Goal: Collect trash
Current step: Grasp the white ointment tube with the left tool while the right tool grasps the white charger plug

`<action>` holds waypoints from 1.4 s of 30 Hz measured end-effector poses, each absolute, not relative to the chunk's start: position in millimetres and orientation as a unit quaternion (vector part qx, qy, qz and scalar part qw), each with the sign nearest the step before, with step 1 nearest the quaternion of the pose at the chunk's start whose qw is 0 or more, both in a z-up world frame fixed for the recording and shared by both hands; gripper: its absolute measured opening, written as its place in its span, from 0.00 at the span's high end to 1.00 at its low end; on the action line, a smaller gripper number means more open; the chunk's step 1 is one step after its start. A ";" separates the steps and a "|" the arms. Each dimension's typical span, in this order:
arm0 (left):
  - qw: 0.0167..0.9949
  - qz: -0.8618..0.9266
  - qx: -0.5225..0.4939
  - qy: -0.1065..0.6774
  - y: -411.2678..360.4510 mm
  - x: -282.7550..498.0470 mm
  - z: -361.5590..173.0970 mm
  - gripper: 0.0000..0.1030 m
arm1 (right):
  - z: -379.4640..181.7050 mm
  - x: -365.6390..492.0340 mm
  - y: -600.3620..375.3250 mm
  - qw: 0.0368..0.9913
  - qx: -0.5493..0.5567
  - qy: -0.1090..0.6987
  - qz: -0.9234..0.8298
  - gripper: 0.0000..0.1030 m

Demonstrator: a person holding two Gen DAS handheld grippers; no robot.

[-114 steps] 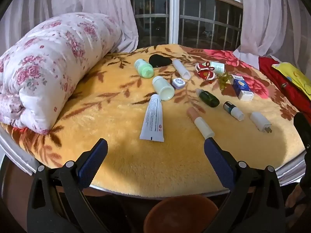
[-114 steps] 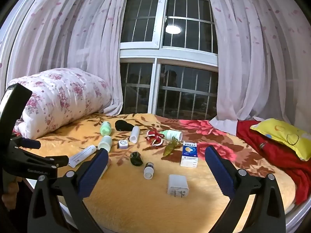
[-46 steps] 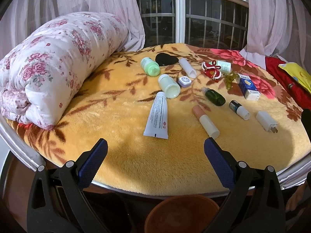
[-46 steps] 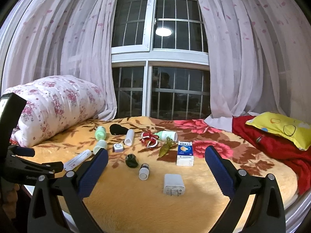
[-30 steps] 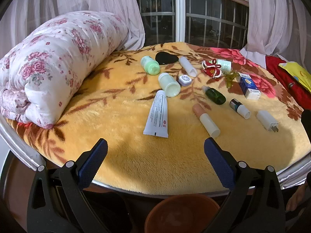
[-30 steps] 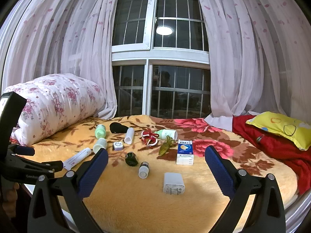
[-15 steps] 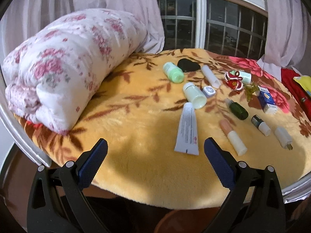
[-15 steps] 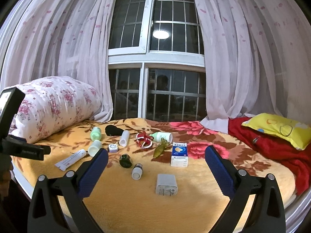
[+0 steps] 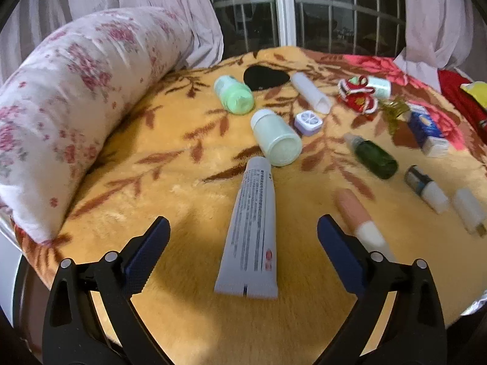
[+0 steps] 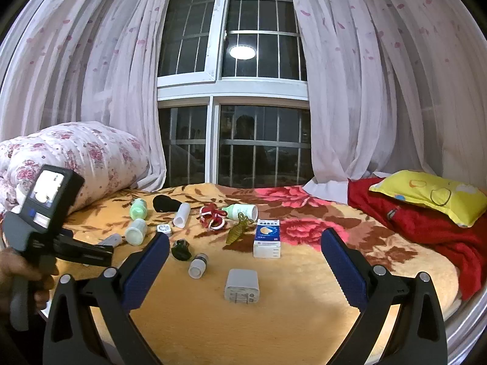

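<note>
Small items lie scattered on a yellow floral blanket (image 9: pixel 182 188). My left gripper (image 9: pixel 242 231) is open just above the blanket, with a white squeeze tube (image 9: pixel 252 228) lying lengthwise between its fingers, untouched. Beyond the tube are a pale green jar (image 9: pixel 277 140), a green bottle (image 9: pixel 234 94), a dark green bottle (image 9: pixel 374 158) and a pink-and-white stick (image 9: pixel 359 219). My right gripper (image 10: pixel 245 243) is open and empty, held back from the bed above a white charger plug (image 10: pixel 242 286). A blue-and-white box (image 10: pixel 267 237) stands behind the plug.
A rolled floral quilt (image 9: pixel 76 91) fills the left side of the bed. A yellow pillow (image 10: pixel 432 194) rests on red cloth (image 10: pixel 411 222) at the right. Curtains and a barred window (image 10: pixel 258 146) close off the back. A hand (image 10: pixel 18 273) holds the left tool.
My left gripper has moved forward and lower over the bed, so the white tube now lies between its fingers. The brown tub below the bed edge has left its view. The right gripper barely shifted.
</note>
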State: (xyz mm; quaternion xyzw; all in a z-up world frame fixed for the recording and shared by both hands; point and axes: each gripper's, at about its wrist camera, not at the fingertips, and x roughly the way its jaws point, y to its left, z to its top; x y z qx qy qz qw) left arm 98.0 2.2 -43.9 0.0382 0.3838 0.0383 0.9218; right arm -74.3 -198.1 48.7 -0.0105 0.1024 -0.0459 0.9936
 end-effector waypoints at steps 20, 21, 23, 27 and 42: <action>0.926 0.026 0.028 0.375 11.2 79.2 -48.3 0.69 | 28.3 -23.2 -185.9 0.976 -0.061 0.199 -0.062 0.05; 0.927 0.023 0.027 0.372 12.1 75.7 -47.4 0.69 | 24.8 -15.1 -184.7 0.974 -0.061 0.213 -0.056 0.05; 0.929 0.018 0.022 0.368 13.5 69.7 -45.7 0.69 | 20.1 -3.1 -182.2 0.970 -0.063 0.228 -0.052 0.05; 0.931 0.010 0.020 0.365 13.9 63.8 -43.7 0.69 | 4.7 29.3 -178.6 0.950 -0.085 0.288 -0.081 0.05; 0.931 -0.018 0.026 0.364 2.1 51.8 -45.3 0.68 | -17.3 51.6 -203.8 0.923 0.020 0.384 -0.025 0.62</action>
